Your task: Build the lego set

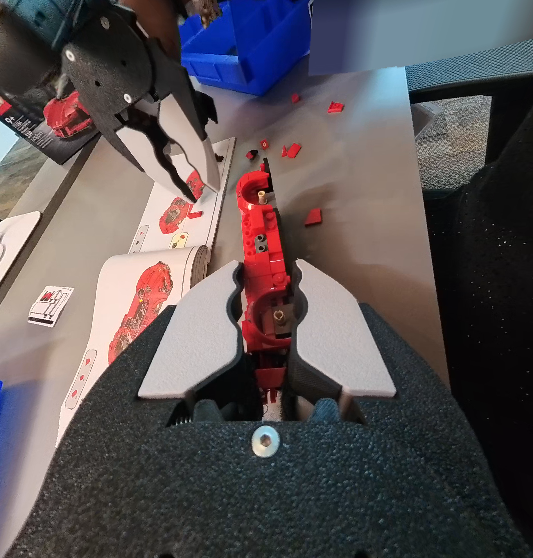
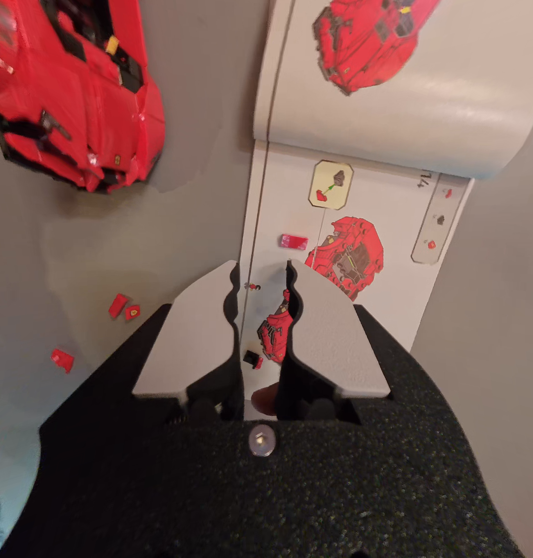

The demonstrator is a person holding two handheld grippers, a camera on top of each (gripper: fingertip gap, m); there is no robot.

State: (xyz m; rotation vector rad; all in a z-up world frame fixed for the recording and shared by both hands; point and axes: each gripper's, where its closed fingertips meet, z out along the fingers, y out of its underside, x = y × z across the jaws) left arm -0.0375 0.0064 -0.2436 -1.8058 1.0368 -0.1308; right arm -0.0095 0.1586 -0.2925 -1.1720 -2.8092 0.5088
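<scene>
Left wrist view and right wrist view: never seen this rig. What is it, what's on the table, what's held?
No robot arm here: a person holds a two-finger gripper in each hand, and a camera on each looks forward along its fingers.

In the left wrist view, the left gripper is shut on the red lego car, held on its side above the grey table. Loose red pieces lie around it, with a blue bin and the set's box farther back.

In the right wrist view, the right gripper is open and holds nothing, tips over the open instruction booklet, near a small red tile lying on the page.
</scene>
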